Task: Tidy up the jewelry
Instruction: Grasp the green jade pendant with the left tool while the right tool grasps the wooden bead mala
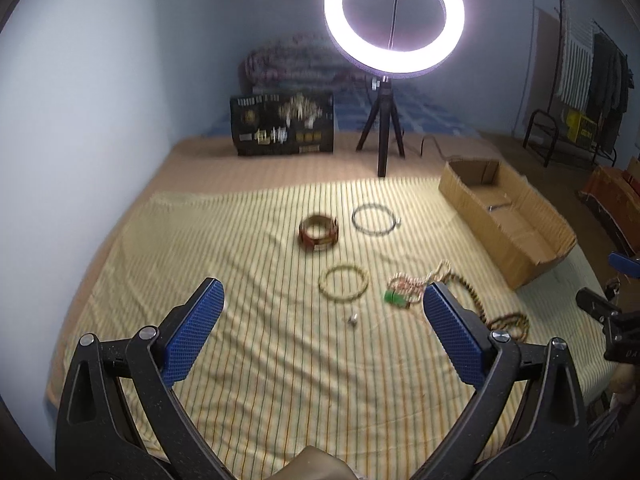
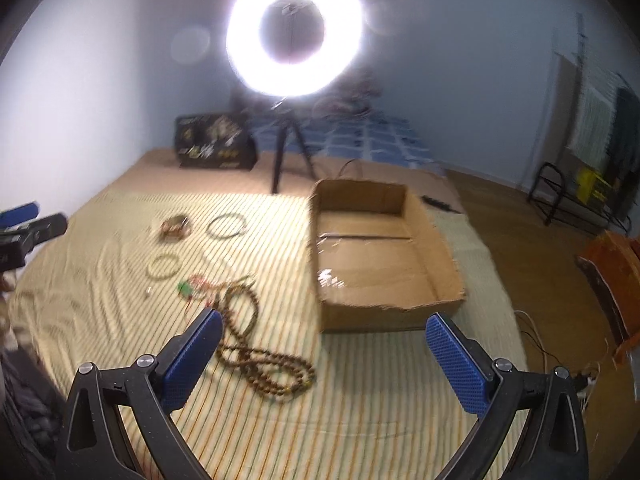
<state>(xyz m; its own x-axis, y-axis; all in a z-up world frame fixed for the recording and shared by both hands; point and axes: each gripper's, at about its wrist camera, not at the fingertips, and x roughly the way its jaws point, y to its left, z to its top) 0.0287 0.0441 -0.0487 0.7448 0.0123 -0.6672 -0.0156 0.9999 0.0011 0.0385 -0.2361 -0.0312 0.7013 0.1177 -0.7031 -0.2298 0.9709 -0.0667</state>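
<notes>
Jewelry lies on a striped yellow cloth: a wide red-brown bangle, a thin grey ring, a gold bangle, a tangled chain with a green tag, a small silver piece and a long brown bead necklace. An open cardboard box stands to the right of them. My left gripper is open and empty above the cloth, short of the gold bangle. My right gripper is open and empty, over the bead necklace and the box's near wall.
A lit ring light on a black tripod stands behind the jewelry. A black printed box sits at the back left. A wall runs along the left. A clothes rack and a black metal frame are at the right.
</notes>
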